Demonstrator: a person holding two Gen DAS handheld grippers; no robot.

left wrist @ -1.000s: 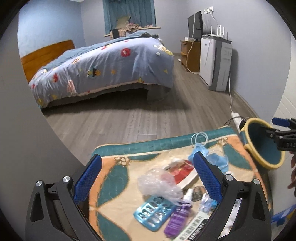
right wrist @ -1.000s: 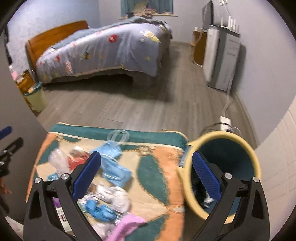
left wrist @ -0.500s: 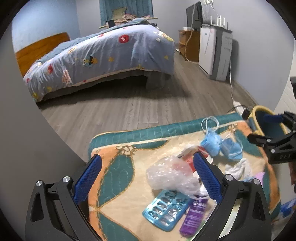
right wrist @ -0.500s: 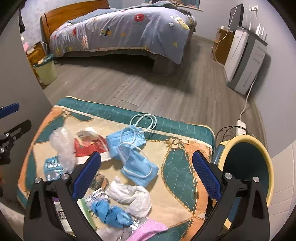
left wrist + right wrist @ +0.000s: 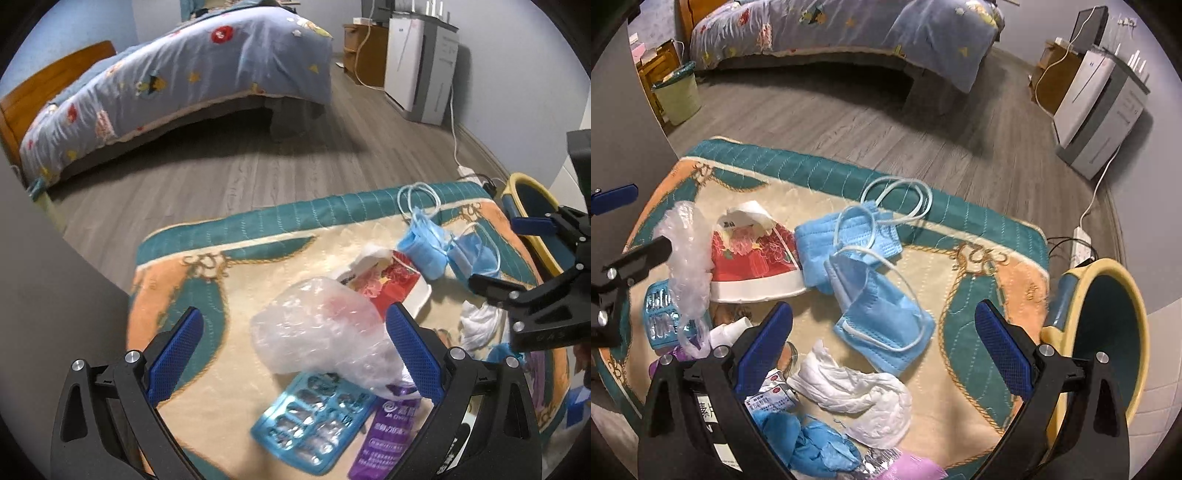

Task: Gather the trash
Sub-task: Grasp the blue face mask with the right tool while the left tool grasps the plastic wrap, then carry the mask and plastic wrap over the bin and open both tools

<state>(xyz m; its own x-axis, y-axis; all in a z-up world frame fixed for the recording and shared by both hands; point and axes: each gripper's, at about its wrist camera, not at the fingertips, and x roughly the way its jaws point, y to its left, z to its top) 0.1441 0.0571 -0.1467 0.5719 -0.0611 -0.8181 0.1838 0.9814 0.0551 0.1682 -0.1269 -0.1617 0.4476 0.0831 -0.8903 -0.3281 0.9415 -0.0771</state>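
Trash lies on a patterned cloth-covered table (image 5: 979, 266). A crumpled clear plastic bag (image 5: 325, 332) sits just ahead of my open, empty left gripper (image 5: 291, 350), above a blue blister pack (image 5: 314, 417) and a purple packet (image 5: 388, 435). My right gripper (image 5: 882, 350) is open and empty, hovering over a blue face mask (image 5: 882, 314) and a crumpled white tissue (image 5: 860, 395). A second mask (image 5: 846, 236), a red and white wrapper (image 5: 750, 262) and blue gloves (image 5: 809, 446) lie around. A yellow-rimmed teal bin (image 5: 1108, 339) stands at the table's right end.
Beyond the table are grey wood floor, a bed with a blue quilt (image 5: 184, 74), a white appliance (image 5: 1097, 110) by the right wall and a power strip with cables (image 5: 1082, 243). A green waste basket (image 5: 677, 96) stands by the bed.
Both grippers have moved forward and down toward the table. The right view swung left from the bin to the masks. Both stay open.
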